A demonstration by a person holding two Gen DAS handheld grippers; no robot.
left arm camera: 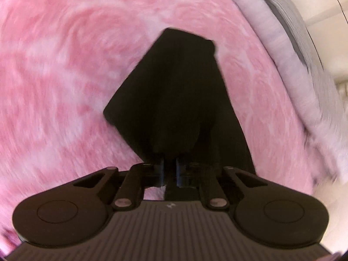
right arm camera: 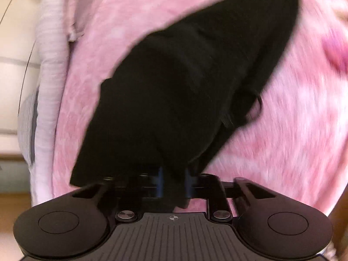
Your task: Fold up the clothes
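Filling both views, a fluffy pink blanket (left arm camera: 54, 76) with a mottled rose pattern lies under everything, and it serves as the landmark. Along the blanket's far edge runs a pale lilac ribbed border (left arm camera: 282, 50), and past that border a grey striped cloth (left arm camera: 291, 21) shows against a cream surface (right arm camera: 15, 43); both views are blurred.

Over the middle of the blanket hangs a black garment (left arm camera: 174, 91), its cloth dark enough that folds are hard to read. In the left wrist view it spreads away from the jaws into a tapering shape whose far corner sits above the blanket's centre. In the right wrist view the same garment (right arm camera: 184, 82) stretches diagonally from the jaws toward the blanket's upper right, with a small loop of trim at its right-hand edge.

The left gripper (left arm camera: 170, 165) has its jaws pressed nearly together, pinching an edge of the garment bunched between them. The right gripper (right arm camera: 174, 180) likewise has its jaws closed on the garment's near edge, which drapes over and hides the fingertips.
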